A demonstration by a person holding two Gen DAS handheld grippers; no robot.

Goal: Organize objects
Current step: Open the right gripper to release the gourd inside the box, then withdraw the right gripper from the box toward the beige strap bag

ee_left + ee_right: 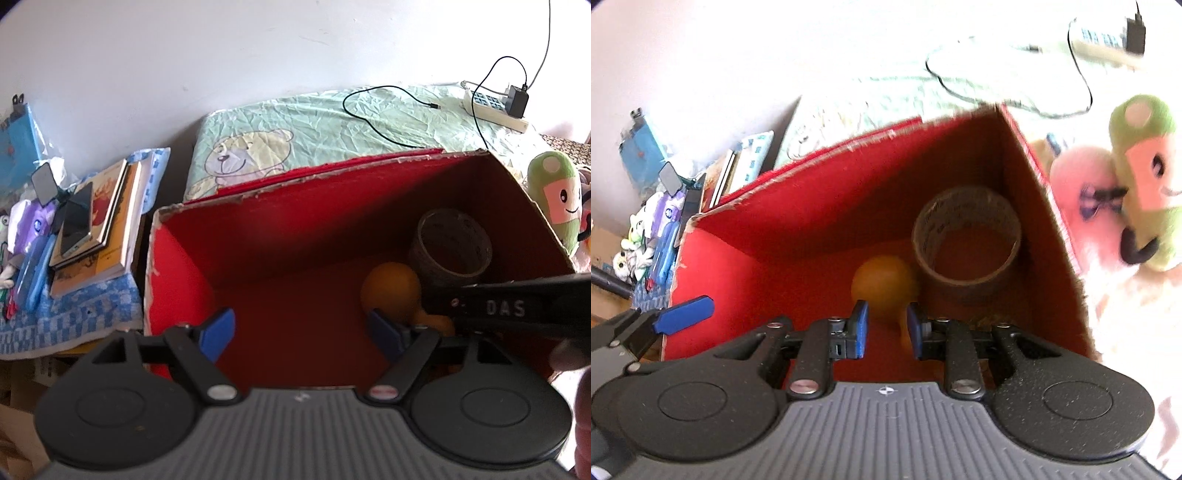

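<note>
Over the red box (pixel 280 258), the left wrist view shows the left gripper (pixel 301 334) with its blue-padded fingers (pixel 218 334) spread wide apart and holding nothing, poised above the near wall of the box. Inside the box, toward its right corner, a roll of brown tape (pixel 452 245) lies on the floor, and an orange maraca-like toy (pixel 391 286) lies just beside the tape on its near left. A black part of the other gripper, lettered "DAS", crosses the right near side of the box. Left of the box, a stack of books (pixel 105 229) with a phone (pixel 75 221) on top rests on a blue checked cloth (pixel 85 306). Behind the box lies a green sheet with a bear print (pixel 295 129), and on it a black cable (pixel 388 118) and a white power strip (pixel 491 107). A green plush toy (pixel 554 195) leans at the right outer wall of the box.

From the right wrist view, the right gripper (pixel 886 328) reaches down into the red box (pixel 820 221), its fingers (pixel 858 328) narrowly parted on either side of the handle of the orange maraca-like toy (pixel 882 282); whether the pads touch the handle cannot be told. The roll of brown tape (pixel 967 240) sits just right of the toy's round head, in the far right corner. One blue finger of the left gripper (pixel 683 314) shows at the left near wall of the box. Outside the right wall sit the green plush toy (pixel 1145 177) and a pink plush (pixel 1082 177), touching each other.
</note>
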